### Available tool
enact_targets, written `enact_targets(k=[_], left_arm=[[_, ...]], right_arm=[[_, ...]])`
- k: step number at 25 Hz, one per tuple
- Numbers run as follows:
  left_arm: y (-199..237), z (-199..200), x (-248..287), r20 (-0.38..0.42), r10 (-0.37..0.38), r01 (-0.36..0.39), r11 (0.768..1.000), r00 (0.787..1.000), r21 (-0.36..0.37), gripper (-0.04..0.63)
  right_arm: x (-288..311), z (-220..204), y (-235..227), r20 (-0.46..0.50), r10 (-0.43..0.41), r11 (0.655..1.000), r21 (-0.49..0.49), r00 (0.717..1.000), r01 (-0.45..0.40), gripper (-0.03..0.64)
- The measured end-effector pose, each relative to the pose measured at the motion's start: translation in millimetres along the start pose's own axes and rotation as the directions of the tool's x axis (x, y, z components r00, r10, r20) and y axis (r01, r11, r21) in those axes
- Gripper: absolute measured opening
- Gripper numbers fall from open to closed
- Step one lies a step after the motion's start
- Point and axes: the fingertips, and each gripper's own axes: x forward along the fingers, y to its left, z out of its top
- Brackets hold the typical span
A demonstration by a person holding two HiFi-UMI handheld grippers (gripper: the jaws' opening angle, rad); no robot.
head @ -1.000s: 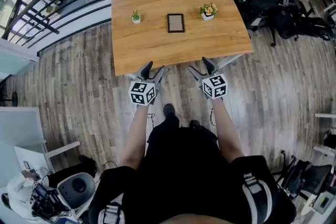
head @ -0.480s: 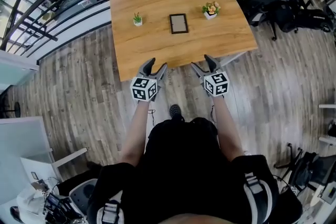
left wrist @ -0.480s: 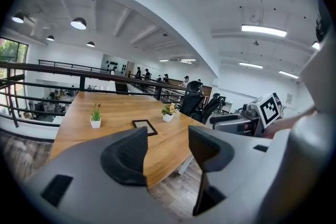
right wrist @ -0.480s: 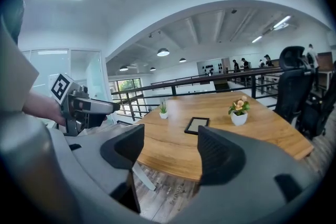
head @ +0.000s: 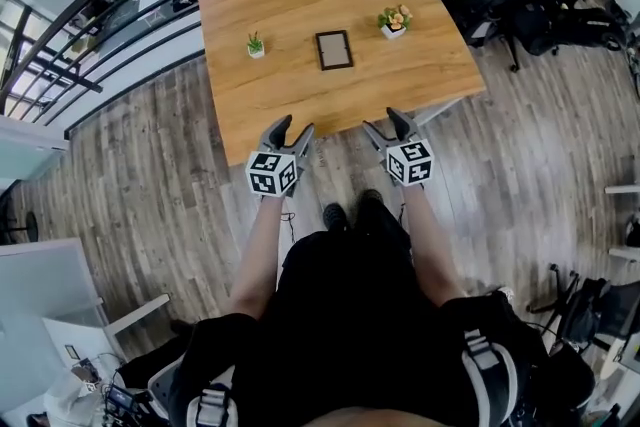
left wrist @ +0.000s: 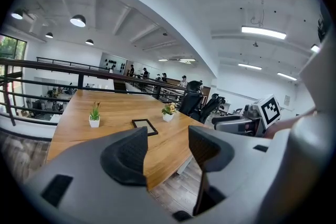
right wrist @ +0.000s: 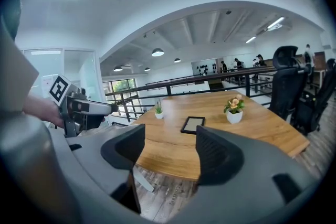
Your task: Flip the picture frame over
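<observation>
Picture frame: lies flat on the desk.
Left tool: open, empty.
Right tool: open, empty, jaws just closing a little.

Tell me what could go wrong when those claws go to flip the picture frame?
1. The picture frame lies flat on the table, so a jaw may fail to get under its edge and just push it along.
2. A small plant and a flower pot stand either side of it, so a wide swing while turning it could tip one.
</observation>
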Motion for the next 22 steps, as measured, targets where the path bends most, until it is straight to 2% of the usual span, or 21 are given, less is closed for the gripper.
enact_targets(k=[5,13,22], left_arm=[[0.2,-5.3,8.0,-0.012,-0.009,0.009,1.000,1.000,-0.002,0.244],[18.4,2.7,25.3,-0.019,0.018,-0.019,1.000,1.000,-0.024,0.244],[38.5,2.1,58.4,-0.055,0.043,-0.045,0.998,0.998,-0.046,0.244]], right_arm=[[4.3,-6.2,-6.4,-0.011,-0.007,1.000,0.011,1.000,0.007,0.301],[27.7,1.4,-22.5,-0.023,0.005,1.000,0.021,1.000,-0.005,0.299],[64.0,5.7,-49.9,-0.050,0.027,0.999,0.036,0.998,-0.026,0.256]])
